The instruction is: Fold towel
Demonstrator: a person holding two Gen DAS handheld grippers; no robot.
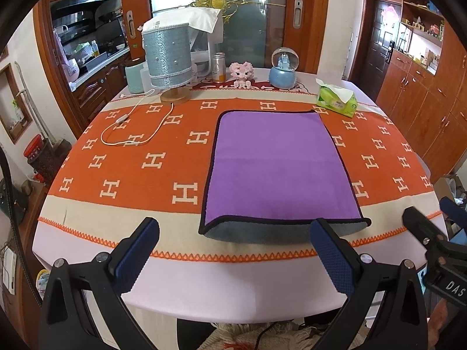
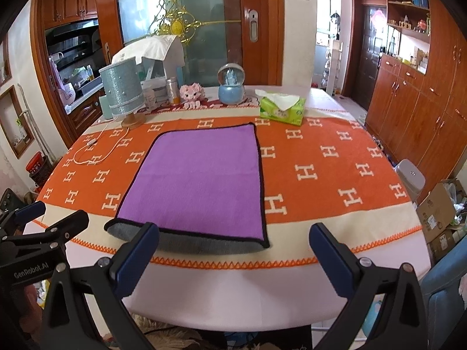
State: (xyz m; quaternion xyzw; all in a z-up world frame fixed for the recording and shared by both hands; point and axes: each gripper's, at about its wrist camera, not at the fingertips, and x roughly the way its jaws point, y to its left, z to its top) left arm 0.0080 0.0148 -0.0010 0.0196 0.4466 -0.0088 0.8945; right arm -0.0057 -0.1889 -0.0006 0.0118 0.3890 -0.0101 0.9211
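Note:
A purple towel (image 1: 277, 166) with a black hem lies flat on the orange patterned tablecloth (image 1: 131, 160); its grey underside shows along the near edge. It also shows in the right wrist view (image 2: 198, 180). My left gripper (image 1: 233, 250) is open and empty, held above the table's near edge just short of the towel's near edge. My right gripper (image 2: 233, 250) is open and empty, in front of the towel's near right corner. The right gripper's fingers also show at the right of the left wrist view (image 1: 423, 227), and the left gripper's fingers at the left of the right wrist view (image 2: 58, 224).
At the far side of the table stand a grey-blue lamp (image 1: 169, 58) with a white cord (image 1: 131, 122), a pink toy (image 1: 242, 73), a snow globe (image 1: 284, 70) and a green tissue pack (image 1: 337, 99). Wooden cabinets (image 2: 423, 102) line the right wall.

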